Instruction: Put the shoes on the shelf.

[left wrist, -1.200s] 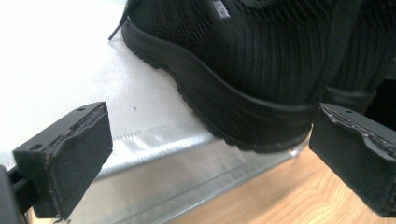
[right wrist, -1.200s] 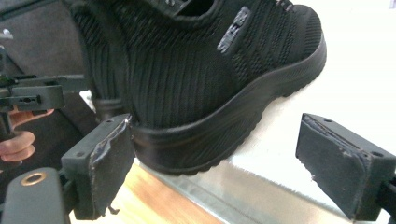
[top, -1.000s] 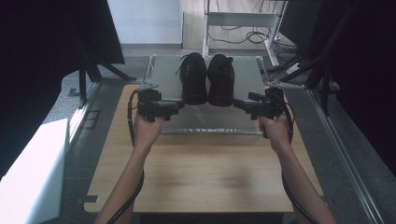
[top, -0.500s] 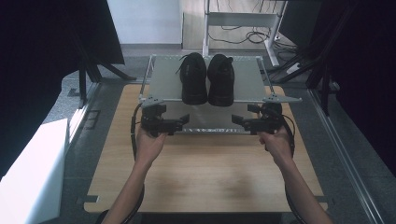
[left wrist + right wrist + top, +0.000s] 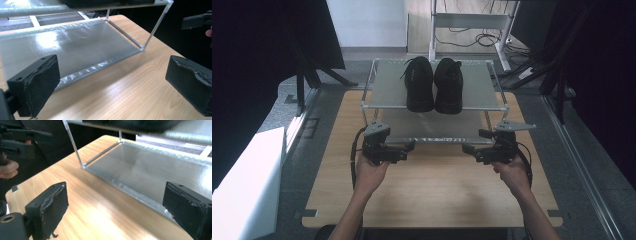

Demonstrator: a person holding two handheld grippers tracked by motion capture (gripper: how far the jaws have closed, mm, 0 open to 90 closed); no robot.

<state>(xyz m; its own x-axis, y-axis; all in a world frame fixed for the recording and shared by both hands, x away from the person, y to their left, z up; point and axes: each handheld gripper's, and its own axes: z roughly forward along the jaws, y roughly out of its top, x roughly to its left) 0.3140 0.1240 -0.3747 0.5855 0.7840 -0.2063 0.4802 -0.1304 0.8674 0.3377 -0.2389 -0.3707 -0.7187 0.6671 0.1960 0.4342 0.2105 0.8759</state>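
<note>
A pair of black shoes stands side by side on the top shelf of a small two-tier metal rack at the far side of the wooden table. My left gripper is held open just in front of the rack's lower shelf, its jaws pointing right with nothing between them. My right gripper mirrors it, open and empty, jaws pointing left. The lower shelf lies bare. In each gripper view the other gripper appears at the edge.
A white box sits on the floor at the left. Black frame posts and cables stand around the table. A white desk frame is behind the rack. Bare wood stretches between the grippers and the near edge.
Both grippers have drawn back from the rack's top shelf toward the person and lowered, coming to rest in front of the lower shelf. The shoes have stayed put.
</note>
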